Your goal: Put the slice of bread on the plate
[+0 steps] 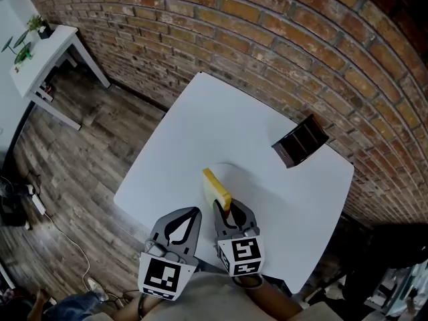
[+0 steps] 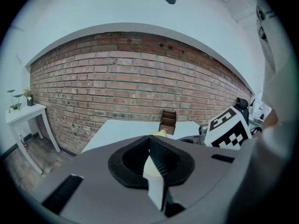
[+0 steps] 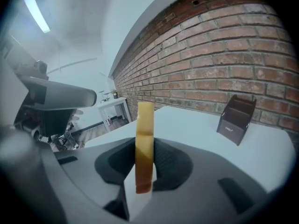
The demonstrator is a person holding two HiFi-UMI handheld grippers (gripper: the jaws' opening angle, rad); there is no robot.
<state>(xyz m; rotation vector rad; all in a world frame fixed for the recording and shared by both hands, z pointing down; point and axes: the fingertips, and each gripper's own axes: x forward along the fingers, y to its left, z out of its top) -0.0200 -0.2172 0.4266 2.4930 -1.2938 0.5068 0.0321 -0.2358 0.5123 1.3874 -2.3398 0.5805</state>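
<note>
**A:** What is the right gripper [image 1: 226, 210] doing?

**B:** Its jaws are clamping the slice of bread [image 3: 145, 141], pressing on its two flat faces near one end. The slice is standing on edge between them. Most of it is sticking out forward past the tips, over the white table [image 1: 200, 119].

**A:** And the left gripper [image 1: 194, 211]?

**B:** It is hanging just beside the right gripper, on that gripper's left, and pointing the same way. Its jaws are lying together, tip against tip, and nothing is sitting between them. The bread is showing just beyond its tips and slightly to their right.

**A:** Is anything else lying ahead of the grippers?

**B:** A brown box [image 1: 301, 141] is standing on the table, well ahead of the right gripper and off to its right, with its open side facing up. It is sitting well apart from the bread. A brick wall [image 1: 281, 39] is running behind it, past the table's far edge.
</note>
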